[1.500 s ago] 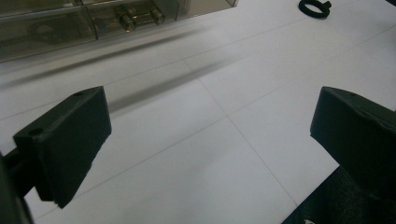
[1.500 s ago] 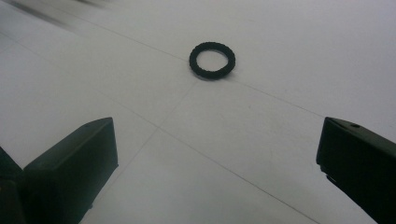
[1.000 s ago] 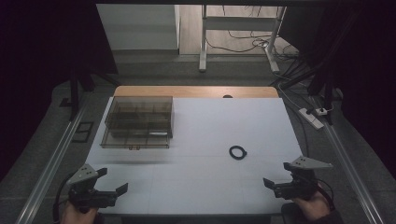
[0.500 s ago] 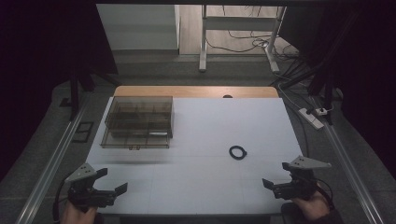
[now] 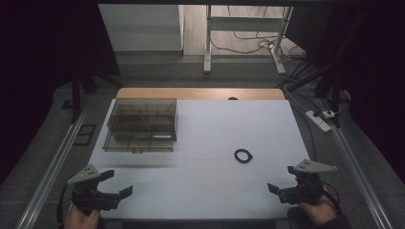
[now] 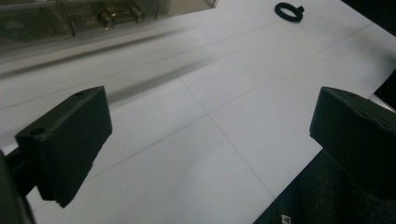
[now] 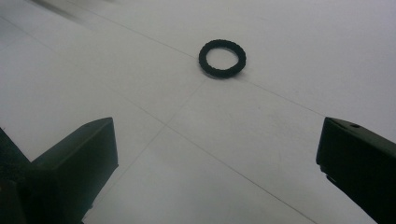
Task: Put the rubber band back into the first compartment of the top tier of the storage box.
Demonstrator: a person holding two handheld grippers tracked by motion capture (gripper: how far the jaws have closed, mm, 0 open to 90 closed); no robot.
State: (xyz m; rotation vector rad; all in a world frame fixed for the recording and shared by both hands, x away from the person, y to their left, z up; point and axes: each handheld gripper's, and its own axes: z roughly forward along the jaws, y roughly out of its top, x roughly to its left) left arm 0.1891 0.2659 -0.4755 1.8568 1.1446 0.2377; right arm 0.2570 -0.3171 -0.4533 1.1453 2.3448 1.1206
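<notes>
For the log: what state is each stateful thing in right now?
left gripper: open, holding nothing, above the near left table edge.
right gripper: open, holding nothing, aimed toward the ring.
black ring: lying flat on the white table, untouched.
clear organizer box: resting on the table, lid closed.

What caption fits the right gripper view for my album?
Open right tool pointing at a black ring lying flat on the white table.

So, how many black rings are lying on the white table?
1. The small black ring lies flat on the white table, right of the clear plastic organizer box and ahead of the right gripper. More could be hidden inside the box.
</notes>
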